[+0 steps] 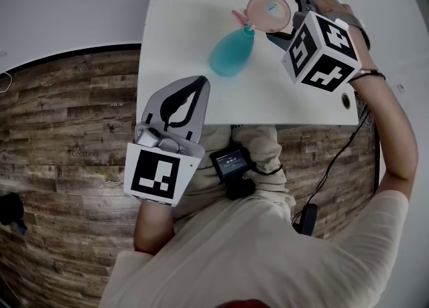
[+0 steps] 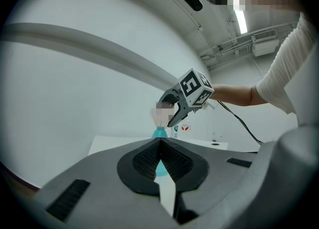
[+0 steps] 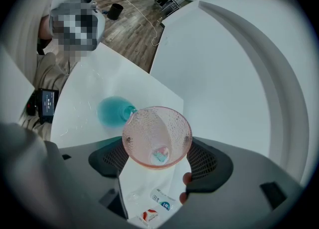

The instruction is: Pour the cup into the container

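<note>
Cup point(image 3: 157, 141), teal trace inside, clamped in right hand-held gripper point(image 3: 158, 163) above teal container point(image 3: 112, 112); left hand-held gripper point(image 2: 160, 158) closed.

This looks like a lab or office workroom. A white table point(image 1: 201, 45) stands on wood-plank flooring point(image 1: 67, 112) between bare white walls point(image 2: 75, 98), with a strip light point(image 2: 240, 19) and a ceiling air unit point(image 2: 264, 41) at upper right.
</note>
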Available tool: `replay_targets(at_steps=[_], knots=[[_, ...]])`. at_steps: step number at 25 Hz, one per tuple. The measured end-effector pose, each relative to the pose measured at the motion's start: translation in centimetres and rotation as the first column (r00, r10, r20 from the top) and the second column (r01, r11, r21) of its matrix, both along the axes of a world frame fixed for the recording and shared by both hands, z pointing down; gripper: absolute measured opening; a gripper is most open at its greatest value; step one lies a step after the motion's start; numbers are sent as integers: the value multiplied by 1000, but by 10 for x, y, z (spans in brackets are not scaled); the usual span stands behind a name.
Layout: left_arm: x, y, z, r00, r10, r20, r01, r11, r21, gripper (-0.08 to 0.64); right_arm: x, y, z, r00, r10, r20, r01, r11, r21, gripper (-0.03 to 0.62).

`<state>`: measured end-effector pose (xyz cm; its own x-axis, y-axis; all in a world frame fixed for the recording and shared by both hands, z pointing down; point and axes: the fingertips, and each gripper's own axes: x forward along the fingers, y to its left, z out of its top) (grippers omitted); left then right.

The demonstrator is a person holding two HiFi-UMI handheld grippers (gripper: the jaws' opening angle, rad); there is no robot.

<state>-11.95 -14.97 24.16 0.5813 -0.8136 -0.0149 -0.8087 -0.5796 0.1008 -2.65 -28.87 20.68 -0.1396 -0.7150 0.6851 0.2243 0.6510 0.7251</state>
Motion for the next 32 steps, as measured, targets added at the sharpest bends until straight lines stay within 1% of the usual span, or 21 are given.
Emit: replay_targets(at_steps=[10,32], knots=[[1,1,-1,1000,0,-3,0,1000,2,11,4,-2,-4,999,-3,-33,4,999,38,371],[0,1,-3,1000,-2,0,2,1000,4,11,3,-4,-5,998,-8,-57,12,998,66,371]])
